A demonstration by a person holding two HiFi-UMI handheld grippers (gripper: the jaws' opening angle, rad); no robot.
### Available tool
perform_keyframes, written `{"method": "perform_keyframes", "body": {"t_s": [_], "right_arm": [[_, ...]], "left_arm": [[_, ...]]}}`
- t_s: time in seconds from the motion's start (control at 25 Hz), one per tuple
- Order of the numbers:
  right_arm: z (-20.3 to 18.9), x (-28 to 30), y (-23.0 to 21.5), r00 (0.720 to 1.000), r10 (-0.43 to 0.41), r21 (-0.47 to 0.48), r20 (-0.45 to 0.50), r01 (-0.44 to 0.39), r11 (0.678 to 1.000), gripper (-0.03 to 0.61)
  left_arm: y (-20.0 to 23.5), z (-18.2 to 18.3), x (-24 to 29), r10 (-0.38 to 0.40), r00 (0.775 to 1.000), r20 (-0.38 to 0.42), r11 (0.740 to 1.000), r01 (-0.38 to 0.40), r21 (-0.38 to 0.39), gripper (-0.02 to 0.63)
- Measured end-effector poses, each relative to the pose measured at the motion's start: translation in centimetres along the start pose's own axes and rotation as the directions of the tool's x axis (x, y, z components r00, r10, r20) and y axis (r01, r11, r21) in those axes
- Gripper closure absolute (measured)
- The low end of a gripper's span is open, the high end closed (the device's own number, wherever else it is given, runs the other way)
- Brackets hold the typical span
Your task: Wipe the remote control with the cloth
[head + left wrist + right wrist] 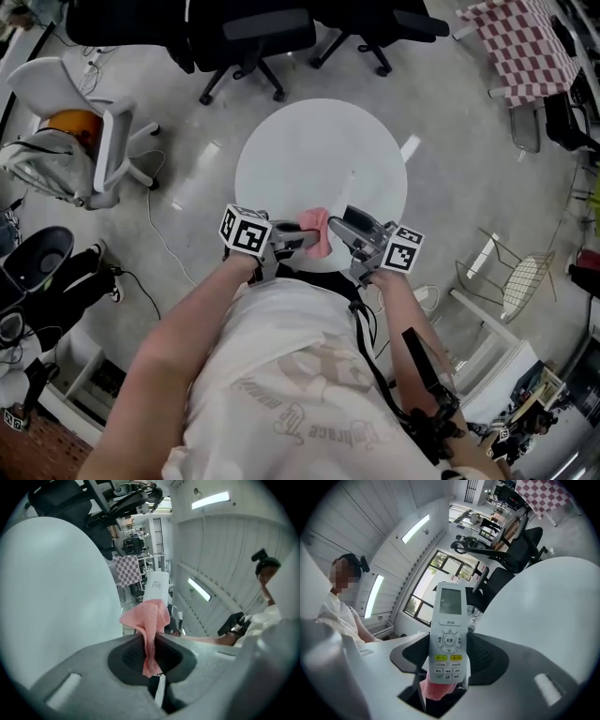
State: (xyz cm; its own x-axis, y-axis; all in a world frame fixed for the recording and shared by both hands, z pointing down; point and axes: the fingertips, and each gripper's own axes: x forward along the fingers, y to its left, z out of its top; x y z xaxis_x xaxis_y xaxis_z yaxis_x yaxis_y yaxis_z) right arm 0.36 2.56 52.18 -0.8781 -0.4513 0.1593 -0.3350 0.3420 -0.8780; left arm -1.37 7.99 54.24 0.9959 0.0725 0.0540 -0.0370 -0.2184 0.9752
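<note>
Left gripper view: cloth (149,620) partly hides remote (156,584); chairs (75,503) beyond.

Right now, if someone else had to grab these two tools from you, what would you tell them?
Left gripper: shut on the pink cloth.
Right gripper: shut on the remote, buttons facing its camera.
Both are held up near the chest, over the near edge of the round table, with the cloth right beside the remote.
Done: both things picked up.
Left: rub the cloth over the remote. I cannot tell how much is already wiped.
</note>
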Motion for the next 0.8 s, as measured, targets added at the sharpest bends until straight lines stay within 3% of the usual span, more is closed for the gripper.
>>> {"method": "perform_keyframes", "body": {"t_s": [0.24,0.8], "right_arm": [[-0.3,-0.6,0.0,0.999,-0.021,-0.03,-0.048,0.019,0.999,0.327],[-3.5,-1.1,0.5,0.976,-0.03,-0.084,-0.215,0.012,0.996,0.328]], "left_arm": [[-0.5,1.3,0.7,0.042,0.999,0.009,0.996,-0.043,0.077,0.594],[-1.4,8.0,0.2,0.051,0.982,0.18,0.991,-0.072,0.112,0.594]]}}
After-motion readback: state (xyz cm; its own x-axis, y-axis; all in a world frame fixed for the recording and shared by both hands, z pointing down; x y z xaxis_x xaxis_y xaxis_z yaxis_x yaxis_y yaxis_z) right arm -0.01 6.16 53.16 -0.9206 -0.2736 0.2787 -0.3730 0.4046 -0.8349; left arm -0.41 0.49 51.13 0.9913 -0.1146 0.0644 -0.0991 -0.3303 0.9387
